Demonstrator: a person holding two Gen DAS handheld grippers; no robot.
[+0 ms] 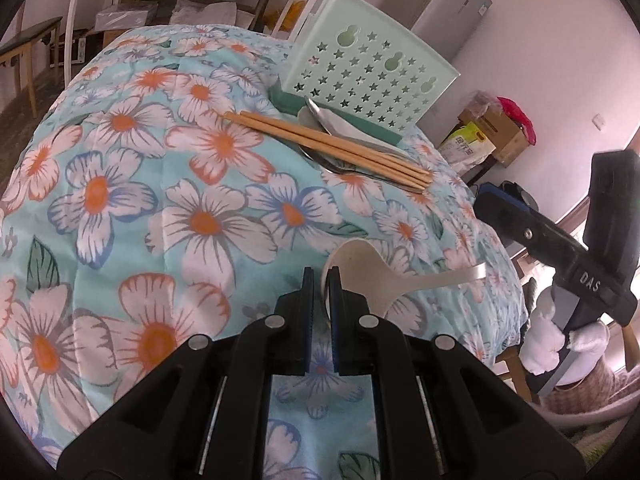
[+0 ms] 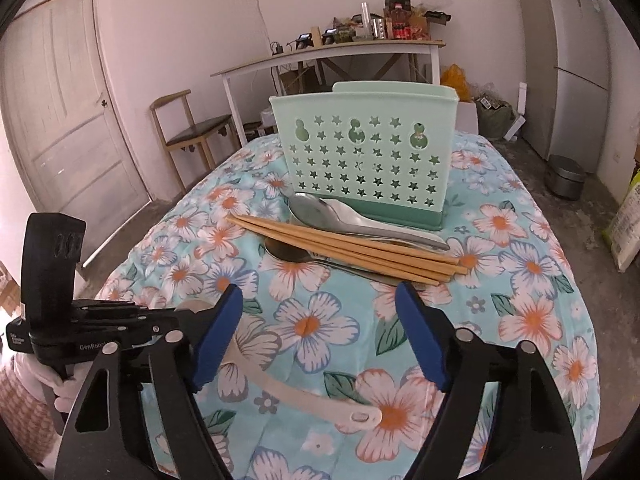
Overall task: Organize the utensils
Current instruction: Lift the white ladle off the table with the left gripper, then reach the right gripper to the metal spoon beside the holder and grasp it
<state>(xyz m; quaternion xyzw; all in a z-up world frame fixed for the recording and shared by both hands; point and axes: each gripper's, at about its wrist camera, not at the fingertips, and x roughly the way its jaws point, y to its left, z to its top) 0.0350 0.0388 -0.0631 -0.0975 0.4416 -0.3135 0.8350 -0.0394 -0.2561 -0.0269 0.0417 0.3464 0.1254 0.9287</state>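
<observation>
My left gripper [image 1: 321,276] is shut on the bowl rim of a white rice spoon [image 1: 372,276], whose handle points right. In the right wrist view the spoon's handle [image 2: 304,396] lies low over the floral cloth, between my open, empty right gripper's [image 2: 320,320] fingers; the left gripper [image 2: 120,320] holds its bowl end at the left. A mint green utensil holder [image 2: 362,160] with star holes stands at the table's far side, also seen in the left view [image 1: 364,76]. Before it lie wooden chopsticks [image 2: 348,246] across metal spoons [image 2: 340,216]; they also show in the left view [image 1: 328,140].
The table carries a blue floral cloth [image 2: 520,320]. A wooden chair [image 2: 192,132], a white door [image 2: 60,120], a cluttered white side table [image 2: 328,56] and a grey fridge [image 2: 568,60] stand beyond. Boxes and bags [image 1: 488,136] lie on the floor at the right.
</observation>
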